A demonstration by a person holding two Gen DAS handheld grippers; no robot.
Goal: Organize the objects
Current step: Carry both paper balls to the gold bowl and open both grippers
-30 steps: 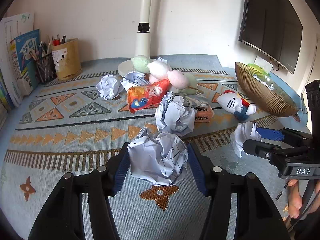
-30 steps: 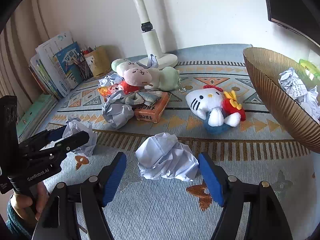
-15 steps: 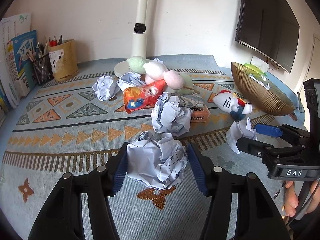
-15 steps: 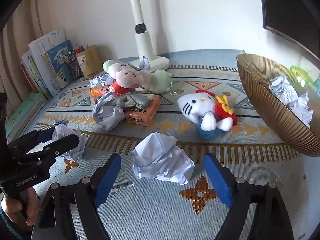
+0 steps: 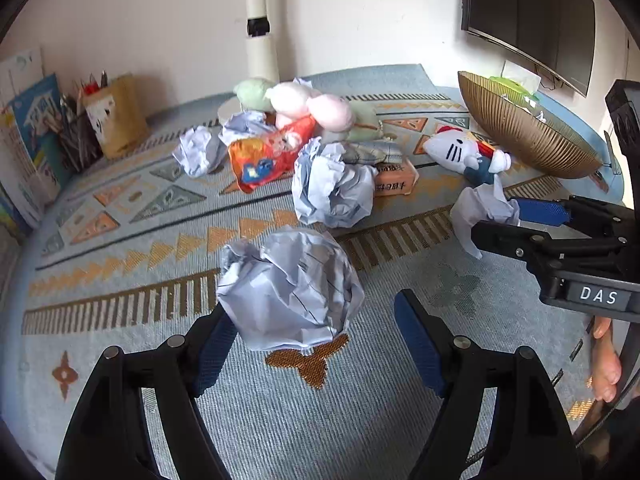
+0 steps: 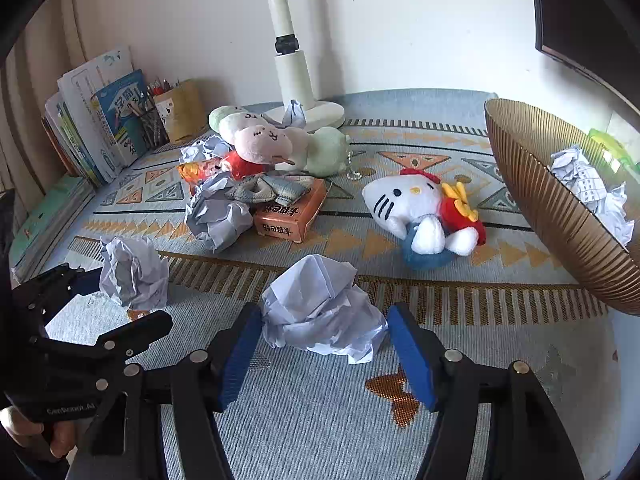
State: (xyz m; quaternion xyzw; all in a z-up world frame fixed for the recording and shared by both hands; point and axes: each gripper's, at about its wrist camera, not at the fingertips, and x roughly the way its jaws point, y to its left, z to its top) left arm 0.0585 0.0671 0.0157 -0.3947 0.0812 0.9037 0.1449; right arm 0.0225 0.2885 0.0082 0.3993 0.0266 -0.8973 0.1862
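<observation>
The gold ribbed bowl (image 6: 560,208) at the far right is the biggest thing on the patterned tabletop (image 6: 320,432); it is rigid, looks fairly weighty, already holds crumpled sheets, and is best left standing as the place to drop things. The cat plush (image 6: 420,212) lying just left of it is soft and light and would squash under a grip, so its round head or body is the place to pinch. The orange carton (image 6: 292,216) in the middle heap is stiff cardboard, best taken across its short sides. Smallest are the paper balls: light, springy, easily crushed, not slippery, and best taken across their widest bulk. The near paper ball (image 5: 288,288) sits between the fingers (image 5: 216,344) of the left gripper (image 5: 316,344), which are opening; the left pad touches the paper while the right one stands clear, so the ball is let go. The right paper ball (image 6: 320,312) lies on the tabletop inside the right gripper (image 6: 324,352), whose fingers are closing around it and seem just short of a firm squeeze.
</observation>
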